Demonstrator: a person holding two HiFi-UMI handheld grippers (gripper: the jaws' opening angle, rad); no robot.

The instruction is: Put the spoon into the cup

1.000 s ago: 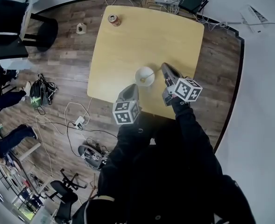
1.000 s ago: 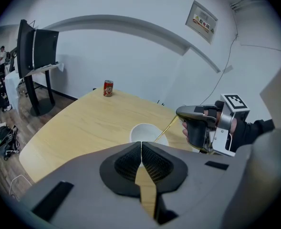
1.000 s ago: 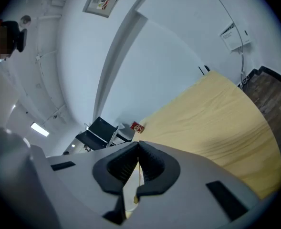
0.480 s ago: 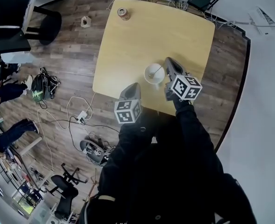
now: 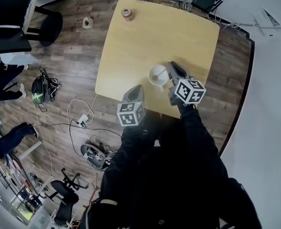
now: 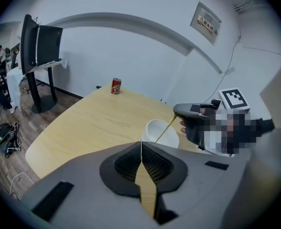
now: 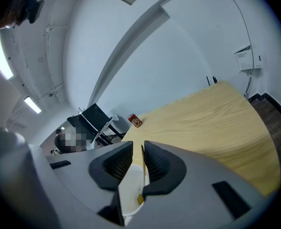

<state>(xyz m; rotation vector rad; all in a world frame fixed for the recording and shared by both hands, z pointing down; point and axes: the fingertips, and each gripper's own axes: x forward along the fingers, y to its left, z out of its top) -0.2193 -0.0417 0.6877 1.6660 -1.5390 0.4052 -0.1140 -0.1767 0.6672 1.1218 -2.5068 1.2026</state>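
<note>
There is one yellow wooden table (image 5: 154,37). One white cup (image 5: 153,78) stands on it, near the edge close to the person. One gold spoon (image 5: 162,72) is in the cup. Its round end is down inside the cup, and its thin handle leans up over the rim toward the right gripper (image 7: 138,149). That gripper's two jaws are opening. The spoon handle is between them, right next to one pad, but there is a gap on the other side, so the jaws are not squeezing it. The cup is just under these jaws. The left gripper (image 6: 141,144) is near the table edge, a little way from the cup. Its two jaws are closed tight together and nothing is between them. One red can (image 5: 127,14) stands alone at the far corner of the table, well apart from the cup. So there are two grippers, one cup, one spoon and one can.
</note>
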